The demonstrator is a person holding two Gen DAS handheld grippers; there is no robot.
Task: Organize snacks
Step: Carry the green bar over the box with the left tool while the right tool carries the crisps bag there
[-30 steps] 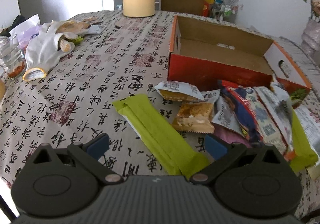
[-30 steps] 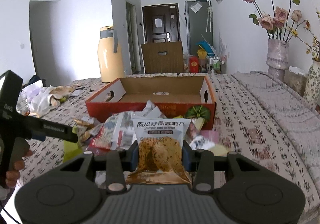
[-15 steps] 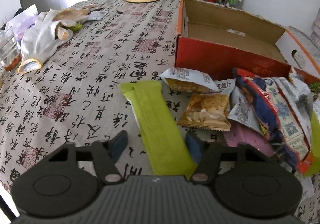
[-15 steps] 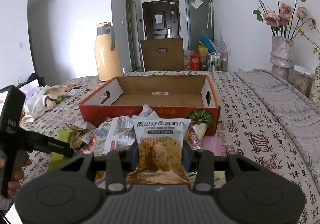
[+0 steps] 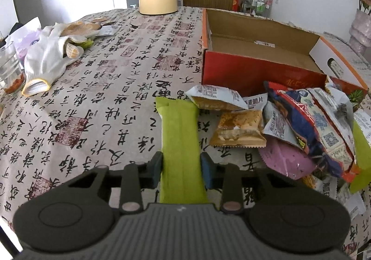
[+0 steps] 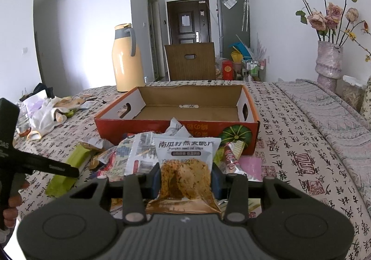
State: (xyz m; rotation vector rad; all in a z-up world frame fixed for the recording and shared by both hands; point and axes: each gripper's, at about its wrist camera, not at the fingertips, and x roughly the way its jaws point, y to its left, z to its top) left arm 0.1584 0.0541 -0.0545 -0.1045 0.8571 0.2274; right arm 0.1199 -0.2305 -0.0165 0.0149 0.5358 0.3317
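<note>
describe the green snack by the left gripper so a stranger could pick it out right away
Find the open orange cardboard box on the printed tablecloth. Snacks are piled before it; at the pile's left edge lies a long lime-green packet, the only plain one, between the left gripper's closing jaws.

Your open cardboard box (image 5: 259, 51) with red outer walls sits empty. Just in front of it lies a heap of snack packets (image 5: 308, 125). A long green packet (image 5: 179, 134) lies flat at the heap's left edge. A crisp packet (image 6: 185, 167) stands upright before the box.
</note>
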